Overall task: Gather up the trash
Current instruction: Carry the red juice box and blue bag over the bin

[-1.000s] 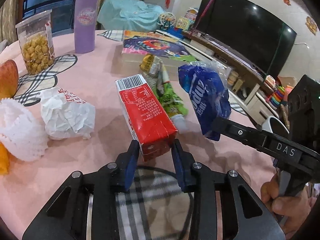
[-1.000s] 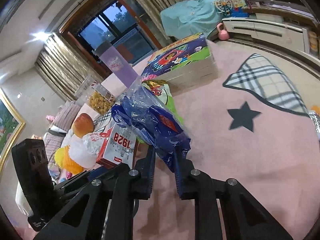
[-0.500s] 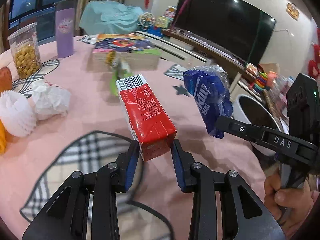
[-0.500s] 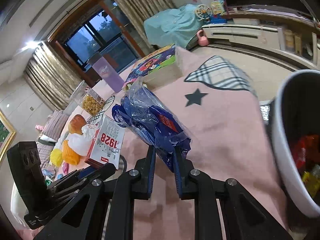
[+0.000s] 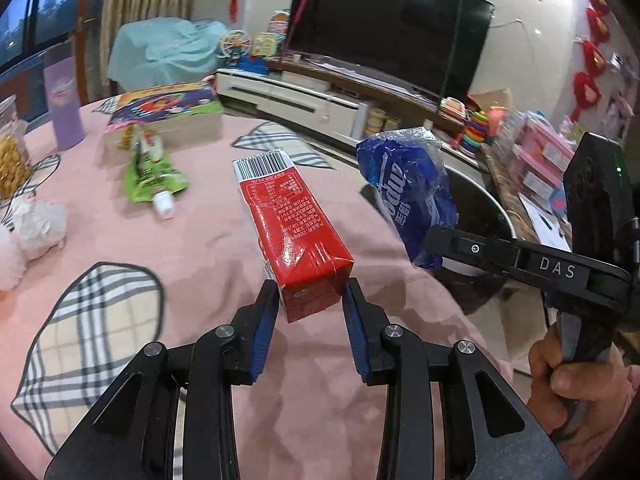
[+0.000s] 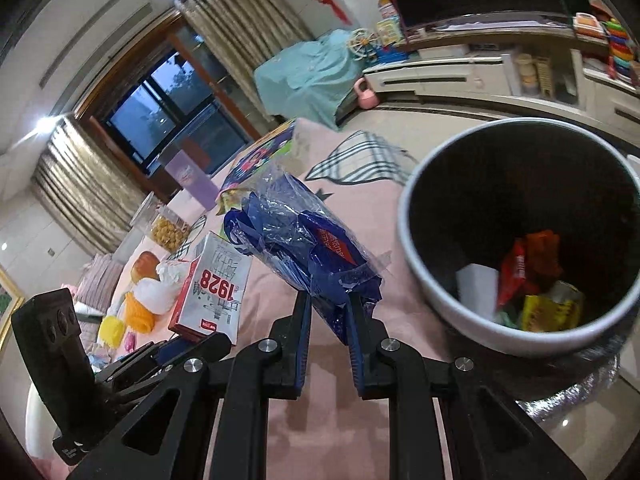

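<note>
A red carton (image 5: 294,236) is pinched at its near end between the jaws of the left gripper (image 5: 310,308), held clear above the pink table (image 5: 200,264) with its barcode end pointing away toward 12 o'clock. At its 3 o'clock in the left wrist view, a crumpled blue wrapper (image 5: 408,196) hangs from the right gripper (image 6: 329,312), whose jaws are pressed together on the wrapper's lower edge; a hand (image 5: 576,376) grips that tool's handle at 4 o'clock. In the right wrist view the wrapper stands just left of a grey-rimmed bin (image 6: 424,288), which sits off the table's edge at 3 o'clock and already contains red, yellow and white scraps (image 6: 528,280). The carton's white side, printed "1928", shows at 9 o'clock in that view. Left on the table, at 10 o'clock from the carton in the left wrist view, lie a green pouch (image 5: 154,172) with a white cap and, farther back, a colourful box (image 5: 164,114); a purple tumbler (image 5: 63,106) stands at the far left, and crumpled white paper (image 5: 38,224) rests at 9 o'clock. A dark television (image 5: 392,28) fills the wall beyond.
</note>
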A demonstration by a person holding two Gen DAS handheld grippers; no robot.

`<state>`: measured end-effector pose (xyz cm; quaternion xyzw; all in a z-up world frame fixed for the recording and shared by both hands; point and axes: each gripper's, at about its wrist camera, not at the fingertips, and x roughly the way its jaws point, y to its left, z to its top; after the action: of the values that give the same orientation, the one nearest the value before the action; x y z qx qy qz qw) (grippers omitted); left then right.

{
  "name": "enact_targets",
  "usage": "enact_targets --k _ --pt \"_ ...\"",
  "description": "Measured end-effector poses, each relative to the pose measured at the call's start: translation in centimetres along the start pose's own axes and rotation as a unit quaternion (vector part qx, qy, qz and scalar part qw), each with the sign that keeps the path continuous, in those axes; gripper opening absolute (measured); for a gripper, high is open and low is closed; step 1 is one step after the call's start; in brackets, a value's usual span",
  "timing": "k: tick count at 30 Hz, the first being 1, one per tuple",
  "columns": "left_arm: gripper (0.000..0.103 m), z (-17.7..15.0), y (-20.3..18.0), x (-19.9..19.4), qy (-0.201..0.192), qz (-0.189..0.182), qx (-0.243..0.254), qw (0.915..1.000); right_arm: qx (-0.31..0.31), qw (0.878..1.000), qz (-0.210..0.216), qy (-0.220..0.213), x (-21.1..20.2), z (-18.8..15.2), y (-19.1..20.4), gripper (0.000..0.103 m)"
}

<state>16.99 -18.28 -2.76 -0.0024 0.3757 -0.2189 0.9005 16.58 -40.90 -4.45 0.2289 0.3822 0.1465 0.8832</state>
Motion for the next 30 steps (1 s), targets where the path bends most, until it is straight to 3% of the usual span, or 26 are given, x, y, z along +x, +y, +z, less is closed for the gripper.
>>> enact_targets --k 15,30 --pt "0.032 1.0 -5.5 0.8 -0.001 -0.028 0.050 0.9984 0.031 0.999 -0.019 -0.038 -4.7 -0.2 -3.7 0.017" --pt "0.032 2.2 -9.5 2.3 0.008 -0.049 0.087 0.9950 0.052 0.995 -0.062 -0.057 -6.9 0.4 -7.0 0.017"
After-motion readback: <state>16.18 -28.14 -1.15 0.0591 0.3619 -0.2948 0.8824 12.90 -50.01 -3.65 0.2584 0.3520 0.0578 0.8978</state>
